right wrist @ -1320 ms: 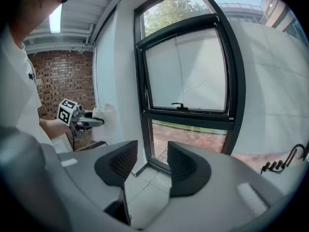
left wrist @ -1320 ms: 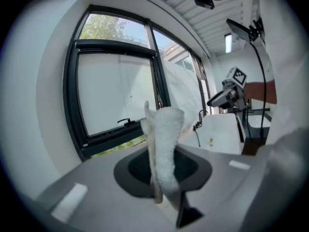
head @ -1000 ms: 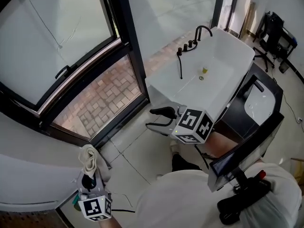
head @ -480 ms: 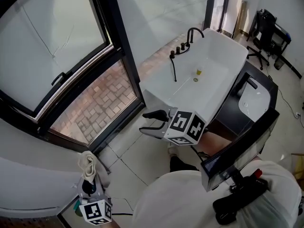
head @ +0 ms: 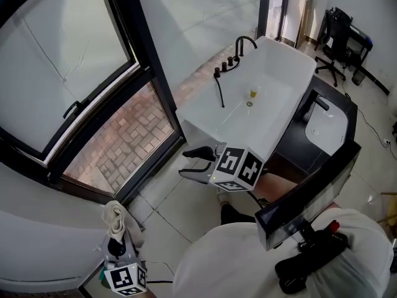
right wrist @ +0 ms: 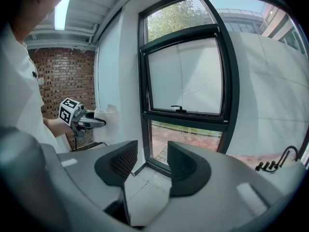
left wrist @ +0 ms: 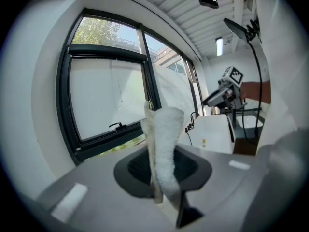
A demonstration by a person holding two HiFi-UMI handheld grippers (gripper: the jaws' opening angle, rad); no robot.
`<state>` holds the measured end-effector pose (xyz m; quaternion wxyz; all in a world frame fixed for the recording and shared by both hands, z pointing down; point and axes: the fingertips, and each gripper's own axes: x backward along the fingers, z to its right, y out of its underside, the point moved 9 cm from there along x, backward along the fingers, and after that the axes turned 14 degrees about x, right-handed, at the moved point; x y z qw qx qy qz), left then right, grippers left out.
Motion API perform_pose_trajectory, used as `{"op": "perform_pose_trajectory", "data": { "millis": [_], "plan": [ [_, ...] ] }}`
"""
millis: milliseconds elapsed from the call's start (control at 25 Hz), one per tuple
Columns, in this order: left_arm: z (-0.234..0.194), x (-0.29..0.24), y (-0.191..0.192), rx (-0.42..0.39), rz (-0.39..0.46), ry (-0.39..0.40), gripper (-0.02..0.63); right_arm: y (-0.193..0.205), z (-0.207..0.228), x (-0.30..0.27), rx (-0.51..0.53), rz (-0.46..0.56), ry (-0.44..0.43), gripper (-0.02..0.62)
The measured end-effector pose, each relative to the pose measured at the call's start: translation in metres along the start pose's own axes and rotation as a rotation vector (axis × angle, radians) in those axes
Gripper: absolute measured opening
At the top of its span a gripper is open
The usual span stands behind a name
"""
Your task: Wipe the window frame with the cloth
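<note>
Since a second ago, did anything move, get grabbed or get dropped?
Almost nothing. The whole head view slid a little, so it looks like the person's head moved rather than the things. The left gripper stays shut on the white fluffy cloth, held by the white wall beside the black window frame, not on it. The right gripper stays open and empty.

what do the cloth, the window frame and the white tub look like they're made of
Cloth: soft terry-like fabric, off-white; the surface is nubbly and fuzzy, and it hangs in limp folds.
Window frame: probably coated metal, black satin; slim straight profiles with a faint sheen, though plastic can't be ruled out.
Tub: likely acrylic or enamelled, glossy white; smooth with soft reflections.
</note>
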<state>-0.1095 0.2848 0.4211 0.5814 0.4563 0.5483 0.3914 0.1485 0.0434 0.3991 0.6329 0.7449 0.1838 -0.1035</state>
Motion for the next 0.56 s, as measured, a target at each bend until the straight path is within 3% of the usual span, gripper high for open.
{"op": "perform_pose_trajectory", "data": {
  "millis": [560],
  "plan": [
    [0.0016,0.0022,-0.0018,-0.015,0.007,0.018,0.092,-0.0001,-0.0084,0.004,-0.003,0.001,0.013,0.195]
  ]
}}
